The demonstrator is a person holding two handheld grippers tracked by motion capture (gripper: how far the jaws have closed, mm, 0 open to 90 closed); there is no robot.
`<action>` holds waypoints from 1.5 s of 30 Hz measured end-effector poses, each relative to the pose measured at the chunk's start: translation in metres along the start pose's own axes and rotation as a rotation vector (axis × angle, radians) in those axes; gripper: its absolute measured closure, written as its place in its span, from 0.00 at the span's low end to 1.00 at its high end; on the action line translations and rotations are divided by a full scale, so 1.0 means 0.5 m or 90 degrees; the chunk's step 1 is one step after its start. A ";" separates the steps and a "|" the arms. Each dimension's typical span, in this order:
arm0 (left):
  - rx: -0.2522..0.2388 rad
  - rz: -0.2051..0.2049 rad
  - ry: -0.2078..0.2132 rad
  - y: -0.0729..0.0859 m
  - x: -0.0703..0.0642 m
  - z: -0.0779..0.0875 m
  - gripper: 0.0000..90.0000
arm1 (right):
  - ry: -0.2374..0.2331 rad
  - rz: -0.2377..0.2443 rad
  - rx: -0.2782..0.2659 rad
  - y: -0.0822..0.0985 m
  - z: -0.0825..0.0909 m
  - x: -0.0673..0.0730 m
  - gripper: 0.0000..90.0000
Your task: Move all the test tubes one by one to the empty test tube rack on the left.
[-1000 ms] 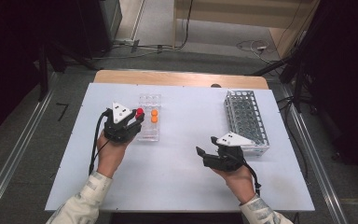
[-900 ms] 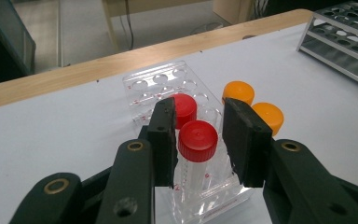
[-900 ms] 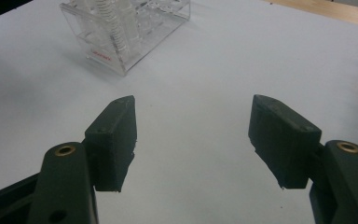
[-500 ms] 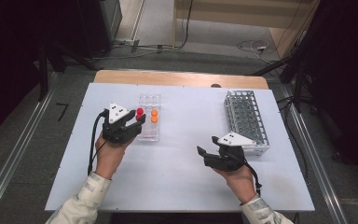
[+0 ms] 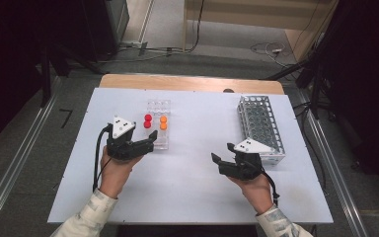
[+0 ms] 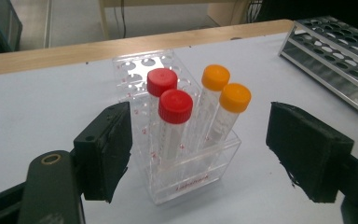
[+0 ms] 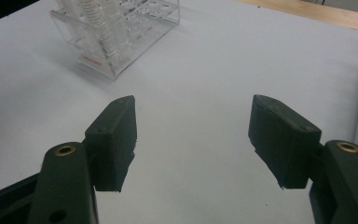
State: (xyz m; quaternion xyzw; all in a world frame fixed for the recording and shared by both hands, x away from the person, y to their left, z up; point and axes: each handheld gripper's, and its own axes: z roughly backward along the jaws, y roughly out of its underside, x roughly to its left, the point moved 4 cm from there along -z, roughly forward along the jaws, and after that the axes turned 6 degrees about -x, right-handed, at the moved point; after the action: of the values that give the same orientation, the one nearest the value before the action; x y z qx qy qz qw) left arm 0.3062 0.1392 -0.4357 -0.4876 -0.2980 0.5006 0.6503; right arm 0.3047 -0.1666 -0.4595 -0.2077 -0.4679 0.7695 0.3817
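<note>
While poised at the near end of the clear plastic tube rack (image 6: pixel 186 163), stands wide apart, the left gripper (image 6: pixel 200 154), jaws having just been opening, pads clear of everything; between them in the left gripper view, the rack's near end and the four capped tubes, none pressed; upright in the rack, two red-capped clear tubes (image 6: pixel 175 108) on one side, two orange-capped clear tubes (image 6: pixel 234 99) beside them, one of each colour behind the other; seen from the high view, rack (image 5: pixel 159 129) left of centre on the white table (image 5: pixel 192 182), left gripper (image 5: pixel 143 142) just beside its near-left corner; held spread and empty over bare table, the right gripper (image 7: pixel 193 140), well apart from the rack; near its outer side at the table's right, the long grey metal tube rack (image 5: pixel 260 123), holes vacant as far as visible.
</note>
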 end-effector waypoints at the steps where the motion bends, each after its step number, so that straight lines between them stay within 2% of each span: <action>1: 0.000 0.004 0.000 0.003 0.002 0.002 0.25 | 0.000 0.000 -0.001 0.000 0.001 -0.001 0.34; 12: -0.004 0.008 -0.013 0.032 0.022 0.046 0.25 | 0.021 -0.006 -0.011 0.000 0.018 -0.022 0.34; 18: -0.011 0.015 -0.035 0.052 0.047 0.081 0.24 | 0.045 -0.004 -0.023 0.007 0.046 -0.048 0.34; 24: -0.018 0.028 -0.069 0.073 0.086 0.125 0.24 | 0.092 -0.019 -0.041 0.028 0.104 -0.102 0.34; 27: -0.023 0.031 -0.091 0.083 0.103 0.144 0.24 | 0.126 -0.028 -0.053 0.047 0.139 -0.135 0.33; 34: -0.008 0.025 -0.129 0.116 0.136 0.159 0.24 | 0.201 -0.059 -0.058 0.105 0.203 -0.216 0.32; 38: -0.006 0.026 -0.152 0.129 0.159 0.158 0.24 | 0.238 -0.093 -0.045 0.139 0.217 -0.265 0.32; 41: 0.002 0.037 -0.164 0.139 0.176 0.154 0.24 | 0.260 -0.123 -0.026 0.166 0.221 -0.297 0.32; 44: 0.009 0.047 -0.167 0.147 0.183 0.153 0.24 | 0.266 -0.151 -0.021 0.181 0.226 -0.316 0.32; 45: 0.014 0.046 -0.165 0.149 0.184 0.152 0.24 | 0.268 -0.151 -0.022 0.181 0.228 -0.317 0.32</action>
State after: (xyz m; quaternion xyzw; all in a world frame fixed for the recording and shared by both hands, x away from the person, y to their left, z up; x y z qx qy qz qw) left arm 0.2424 0.2532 -0.4883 -0.4222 -0.3561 0.5859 0.5930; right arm 0.2906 -0.3791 -0.4910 -0.3140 -0.4123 0.6508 0.5548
